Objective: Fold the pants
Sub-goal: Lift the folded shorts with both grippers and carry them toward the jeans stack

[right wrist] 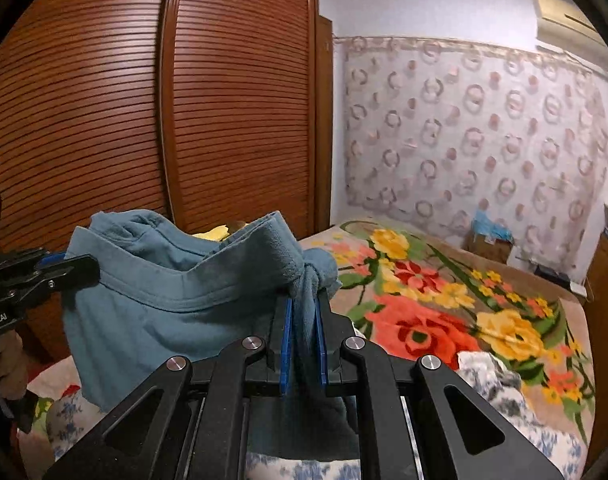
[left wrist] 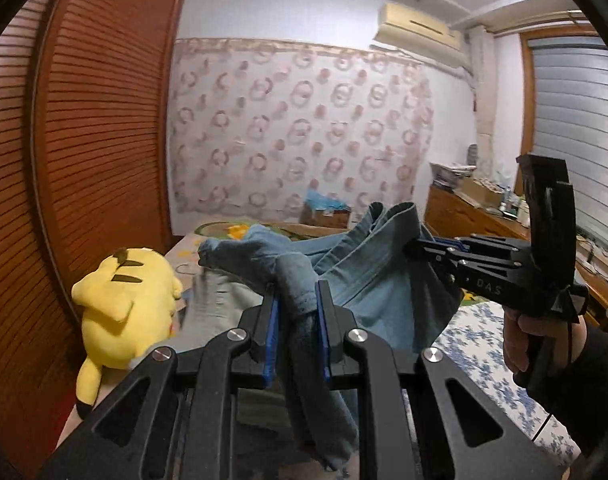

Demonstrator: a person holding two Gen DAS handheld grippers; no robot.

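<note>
Early stage, no fold laid down yet as far as I can judge. The blue pants [left wrist: 368,276] are off the bed [right wrist: 444,312], held in the air between both tools and hanging over its near side, above the blue-flowered sheet [left wrist: 476,344].

Left tool [left wrist: 297,312]: clamped tight on a bunched wad of the blue cloth, with more of it drooping below the pads. Right tool [right wrist: 304,320]: likewise pinched shut on a gathered knot of fabric, at what looks like the waistband edge. In the left wrist view the right tool comes in from the right side with a hand [left wrist: 544,340] on its grip, biting the cloth at the far edge.

Cloth between the two grips sags and is rumpled, not stretched flat. Which parts of the garment are pinched is hard to tell; the legs are bunched up and partly hidden behind the tools, so whether they are already doubled over I can't say.

Left to do, by my reading: spread or lay the pants on the bed, line up the legs, make the folds, let go.

A yellow plush toy [left wrist: 124,308] lies on the left edge of the bed, close to the hanging cloth. The floral blanket [right wrist: 424,320] covers the far part of the bed.
</note>
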